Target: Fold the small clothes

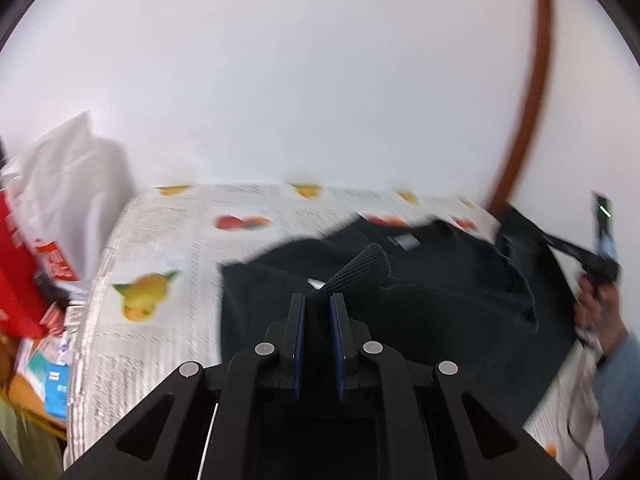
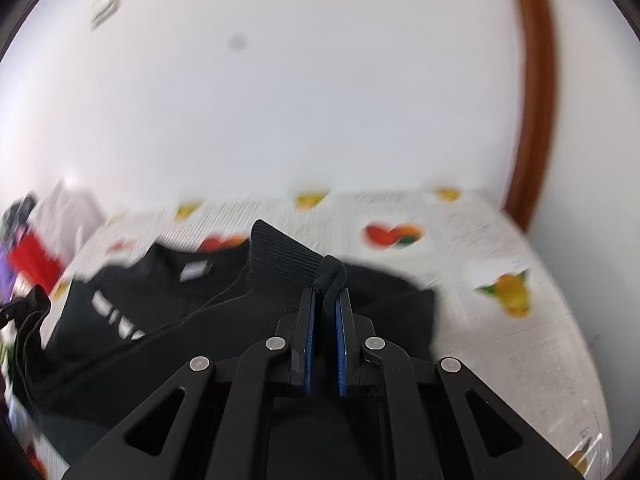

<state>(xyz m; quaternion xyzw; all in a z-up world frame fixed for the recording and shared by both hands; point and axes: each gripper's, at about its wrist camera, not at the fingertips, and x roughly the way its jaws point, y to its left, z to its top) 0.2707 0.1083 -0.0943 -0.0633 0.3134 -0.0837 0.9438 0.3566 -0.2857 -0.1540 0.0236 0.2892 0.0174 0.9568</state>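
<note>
Black top [image 1: 420, 304] spread across the table [image 1: 168, 240], near its far edge. Soft, light, floppy — best held by the ribbed cuffs. Left gripper [image 1: 318, 300] and right gripper [image 2: 326, 294] both pinched shut on a cuff.

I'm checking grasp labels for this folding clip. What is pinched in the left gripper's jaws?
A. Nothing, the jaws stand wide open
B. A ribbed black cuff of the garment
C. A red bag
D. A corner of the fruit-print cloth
B: in the left wrist view the left gripper is shut on the ribbed cuff of the black garment.
</note>
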